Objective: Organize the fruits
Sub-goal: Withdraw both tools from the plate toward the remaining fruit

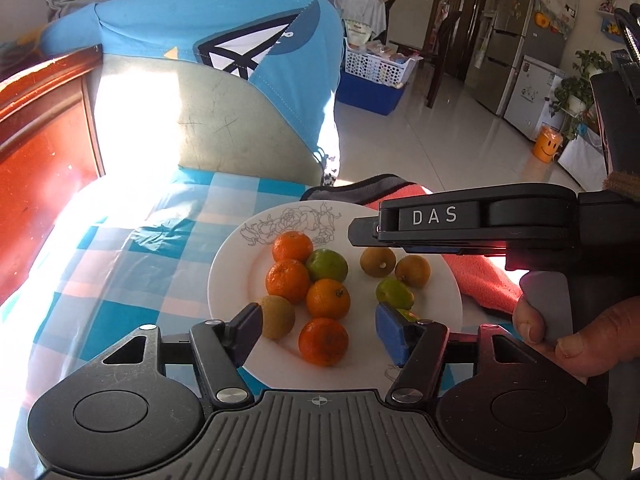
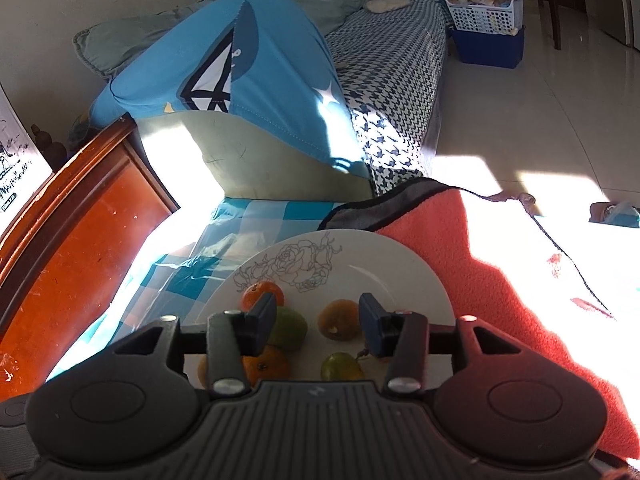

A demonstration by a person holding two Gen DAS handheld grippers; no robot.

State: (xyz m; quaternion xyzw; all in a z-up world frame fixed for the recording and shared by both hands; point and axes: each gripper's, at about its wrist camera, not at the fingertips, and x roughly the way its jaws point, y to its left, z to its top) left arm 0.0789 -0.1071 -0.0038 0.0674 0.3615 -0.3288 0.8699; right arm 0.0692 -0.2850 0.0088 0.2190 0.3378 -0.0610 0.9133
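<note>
Checked cloth point(image 1: 132, 264): spread over the table, under all else.
Red towel point(image 2: 500, 280): laid to the right of the plate, its edge touching the rim.
Plate point(image 1: 232, 256): white, rose print at the far rim; all fruit is held on it, mixed.
Left gripper point(image 1: 318, 330): spread, nothing pinched; the nearest orange point(image 1: 323, 342) is framed between the fingers, untouched.
Right gripper point(image 2: 318, 324): spread, nothing pinched; a brown fruit point(image 2: 340, 319) is framed, seemingly untouched.
Oranges: four further ones clustered left with a green fruit point(image 1: 327, 265).
Step judged: the start of a pick, sorting barely begun. Next move calls for lowering around one fruit and closing gently, without neighbours being nudged.
</note>
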